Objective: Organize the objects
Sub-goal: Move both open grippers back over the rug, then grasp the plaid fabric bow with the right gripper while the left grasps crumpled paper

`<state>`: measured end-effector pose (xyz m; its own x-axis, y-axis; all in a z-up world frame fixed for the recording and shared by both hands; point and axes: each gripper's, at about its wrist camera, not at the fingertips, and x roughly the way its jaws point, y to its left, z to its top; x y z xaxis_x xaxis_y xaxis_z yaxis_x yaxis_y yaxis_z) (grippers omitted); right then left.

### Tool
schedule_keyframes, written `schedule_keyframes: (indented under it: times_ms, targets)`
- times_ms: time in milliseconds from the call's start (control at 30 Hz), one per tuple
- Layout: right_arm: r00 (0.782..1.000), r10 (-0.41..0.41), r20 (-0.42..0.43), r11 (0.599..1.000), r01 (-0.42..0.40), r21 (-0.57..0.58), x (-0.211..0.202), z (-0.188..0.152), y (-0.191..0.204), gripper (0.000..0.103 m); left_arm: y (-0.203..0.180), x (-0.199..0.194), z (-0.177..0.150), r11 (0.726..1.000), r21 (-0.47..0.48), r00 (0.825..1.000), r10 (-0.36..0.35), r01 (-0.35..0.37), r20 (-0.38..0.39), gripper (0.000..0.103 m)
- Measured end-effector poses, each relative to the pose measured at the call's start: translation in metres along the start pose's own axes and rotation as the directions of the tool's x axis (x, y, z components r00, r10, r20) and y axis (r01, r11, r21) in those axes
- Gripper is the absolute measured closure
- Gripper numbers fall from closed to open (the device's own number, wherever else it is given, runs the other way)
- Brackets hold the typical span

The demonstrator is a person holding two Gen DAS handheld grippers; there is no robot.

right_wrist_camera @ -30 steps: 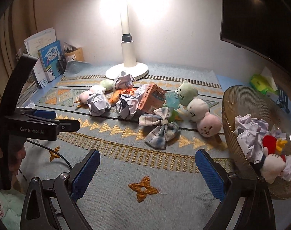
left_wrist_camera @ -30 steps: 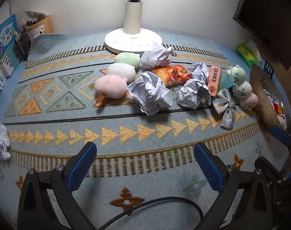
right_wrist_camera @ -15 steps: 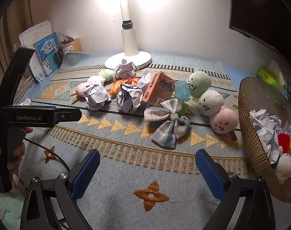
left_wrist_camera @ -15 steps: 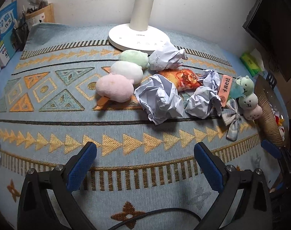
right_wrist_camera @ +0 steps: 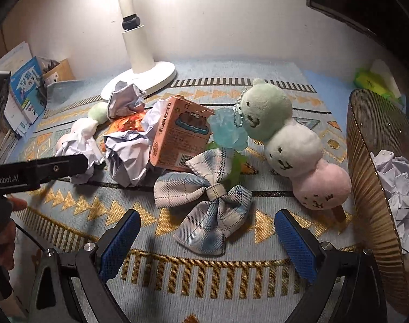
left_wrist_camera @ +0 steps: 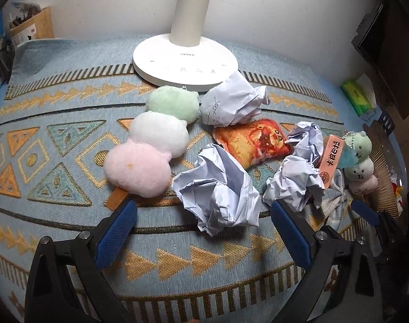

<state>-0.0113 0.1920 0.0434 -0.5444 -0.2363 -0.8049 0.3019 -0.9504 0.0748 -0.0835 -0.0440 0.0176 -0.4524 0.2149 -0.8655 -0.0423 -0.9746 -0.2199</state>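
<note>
Patterned blue woven mat [left_wrist_camera: 69,231] on my worktop, cluttered under a white lamp.

My left gripper [left_wrist_camera: 204,231], jaws apart, frames the crumpled white paper ball [left_wrist_camera: 218,191]; right gripper [right_wrist_camera: 207,239], jaws apart, faces the plaid fabric bow [right_wrist_camera: 204,204]. Springy paper could slip, I reckon, nudging the pink-white-green plush skewer [left_wrist_camera: 150,145].

The left wrist view is looking low and close across the patterned tabletop [left_wrist_camera: 69,123] toward the lamp base [left_wrist_camera: 185,62] and back wall. The right wrist view is facing the same wall from farther right, beside the basket [right_wrist_camera: 371,167]. Both are sharing the lamp base [right_wrist_camera: 150,78], the crumpled paper [left_wrist_camera: 218,188] [right_wrist_camera: 129,158] and the orange box [left_wrist_camera: 331,158] [right_wrist_camera: 180,137].
</note>
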Motion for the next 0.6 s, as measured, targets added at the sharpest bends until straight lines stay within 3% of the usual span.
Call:
schedule_keyframes:
  times_ms: [100,167,200,333,400,600]
  targets:
    - [1.000,-0.005,0.016,1.000,0.005,-0.004,0.006,0.002,0.001,0.004,0.000,0.005,0.001,0.999,-0.009,0.999,-0.048,0.048,-0.004,0.017]
    - [1.000,-0.005,0.027,0.999,0.006,-0.036,0.009,0.002,0.004,0.014,-0.001,0.004,0.000,0.999,-0.008,0.999,-0.053,0.054,0.011,0.027]
    - [1.000,0.002,0.029,0.999,-0.001,-0.050,0.011,0.002,0.005,0.030,-0.001,0.004,-0.001,0.998,-0.004,0.998,-0.056,0.056,0.007,0.034]
    - [0.998,0.043,0.035,0.994,-0.039,-0.104,0.005,0.002,0.010,0.066,-0.001,-0.001,-0.002,0.997,-0.007,0.997,-0.072,0.072,-0.003,0.054]
    - [0.996,0.072,0.044,0.991,-0.066,-0.116,-0.003,0.000,0.009,0.072,-0.002,-0.006,-0.002,0.996,-0.015,0.996,-0.085,0.085,0.012,0.055]
    - [0.986,0.109,0.124,0.987,-0.093,-0.131,-0.043,-0.006,0.003,0.072,-0.020,-0.034,0.002,0.991,0.040,0.990,-0.127,0.125,0.069,0.055]
